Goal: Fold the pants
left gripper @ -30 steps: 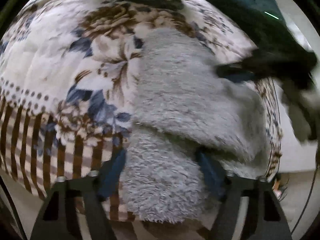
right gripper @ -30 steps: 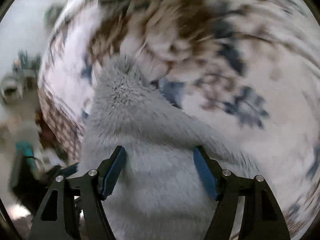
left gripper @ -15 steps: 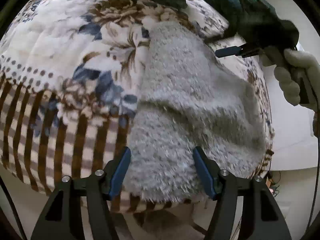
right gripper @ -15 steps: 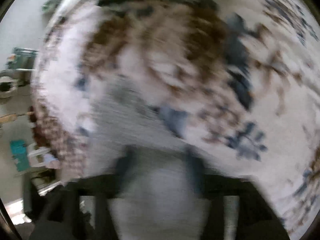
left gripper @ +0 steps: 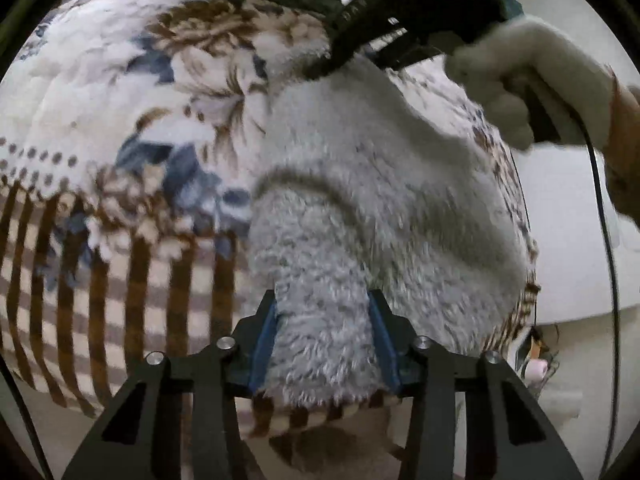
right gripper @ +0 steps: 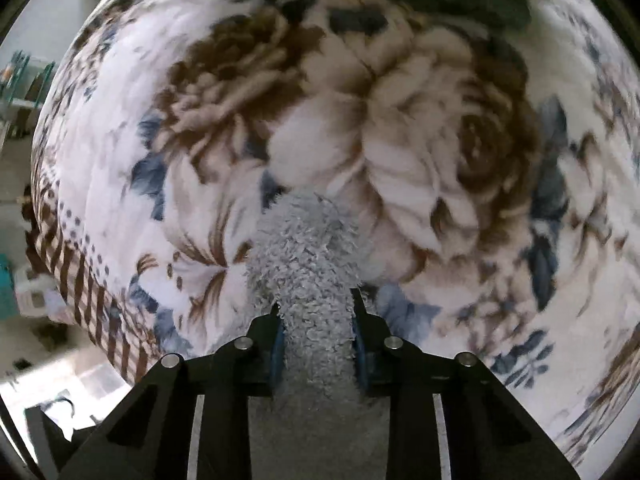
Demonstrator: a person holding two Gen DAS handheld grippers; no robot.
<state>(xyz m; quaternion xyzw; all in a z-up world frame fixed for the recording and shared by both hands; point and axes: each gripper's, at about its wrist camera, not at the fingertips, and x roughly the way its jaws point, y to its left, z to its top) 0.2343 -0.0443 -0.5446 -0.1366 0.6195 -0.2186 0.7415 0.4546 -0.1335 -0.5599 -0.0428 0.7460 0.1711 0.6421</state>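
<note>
Both hand-held grippers closing, pads pinching fluffy grey pants (left gripper: 360,216).

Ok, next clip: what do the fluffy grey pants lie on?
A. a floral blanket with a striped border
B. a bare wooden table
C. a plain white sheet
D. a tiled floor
A: the fluffy grey pants rest on a floral blanket with brown stripes along its edge.

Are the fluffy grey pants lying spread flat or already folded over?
Partly folded: the grey pants show a layer lying over another, with a curved fold edge across, on the floral blanket.
</note>
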